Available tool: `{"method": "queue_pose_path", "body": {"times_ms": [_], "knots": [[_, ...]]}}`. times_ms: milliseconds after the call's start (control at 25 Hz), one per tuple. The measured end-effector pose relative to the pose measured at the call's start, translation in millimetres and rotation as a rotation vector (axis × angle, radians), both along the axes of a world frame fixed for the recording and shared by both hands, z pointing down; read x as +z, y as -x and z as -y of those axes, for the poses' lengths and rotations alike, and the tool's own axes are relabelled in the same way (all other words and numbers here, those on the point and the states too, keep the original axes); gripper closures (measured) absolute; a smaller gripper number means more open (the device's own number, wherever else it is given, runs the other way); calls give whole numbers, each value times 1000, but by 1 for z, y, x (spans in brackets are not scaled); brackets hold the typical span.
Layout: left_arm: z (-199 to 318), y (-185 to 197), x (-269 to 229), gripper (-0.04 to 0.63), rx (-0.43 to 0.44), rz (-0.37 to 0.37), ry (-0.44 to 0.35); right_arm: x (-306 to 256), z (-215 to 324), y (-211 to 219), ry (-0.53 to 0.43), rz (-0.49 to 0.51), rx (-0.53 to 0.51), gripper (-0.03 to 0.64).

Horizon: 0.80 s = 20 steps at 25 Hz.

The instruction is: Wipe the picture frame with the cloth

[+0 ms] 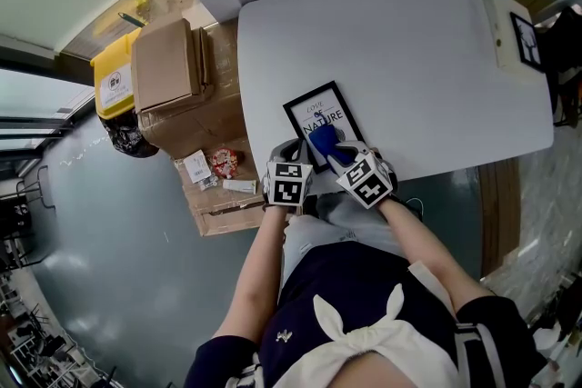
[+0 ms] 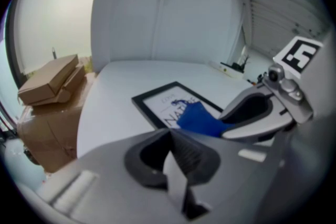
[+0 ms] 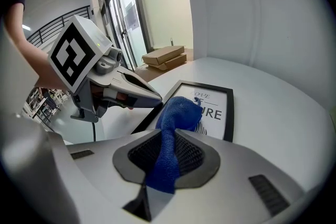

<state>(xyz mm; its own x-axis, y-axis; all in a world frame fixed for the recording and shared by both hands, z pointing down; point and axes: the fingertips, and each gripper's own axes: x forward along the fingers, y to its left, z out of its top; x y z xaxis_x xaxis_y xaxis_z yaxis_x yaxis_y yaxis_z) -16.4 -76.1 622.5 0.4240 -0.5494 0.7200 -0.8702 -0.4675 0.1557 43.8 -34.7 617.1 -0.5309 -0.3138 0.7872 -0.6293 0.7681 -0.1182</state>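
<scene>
1. Two grippers sit close together at the near edge of the worktop point(image 1: 409, 59).
2. The left gripper point(image 2: 171, 136) has its jaws closed on nothing, just beside the near end of the picture frame point(image 1: 317, 115).
3. The right gripper point(image 3: 167, 136) has its jaws clamped on the blue cloth point(image 3: 178, 113), whose free end drapes over the frame's printed face, probably touching it.
4. The picture frame lies flat by the worktop's near edge, toward its left corner.

found the picture frame point(image 1: 320, 114) flat on the table point(image 1: 409, 59) by its near edge, cloth point(image 1: 326, 144) over it, cardboard boxes point(image 1: 173, 73) left of both.
</scene>
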Motion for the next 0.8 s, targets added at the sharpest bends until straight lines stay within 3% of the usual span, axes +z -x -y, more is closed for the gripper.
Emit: {"method": "queue_pose_path", "body": {"times_ms": [800], "knots": [[-3,1,4,592,9,0,20,0,18,-38,-28,-5,98,546]]}}
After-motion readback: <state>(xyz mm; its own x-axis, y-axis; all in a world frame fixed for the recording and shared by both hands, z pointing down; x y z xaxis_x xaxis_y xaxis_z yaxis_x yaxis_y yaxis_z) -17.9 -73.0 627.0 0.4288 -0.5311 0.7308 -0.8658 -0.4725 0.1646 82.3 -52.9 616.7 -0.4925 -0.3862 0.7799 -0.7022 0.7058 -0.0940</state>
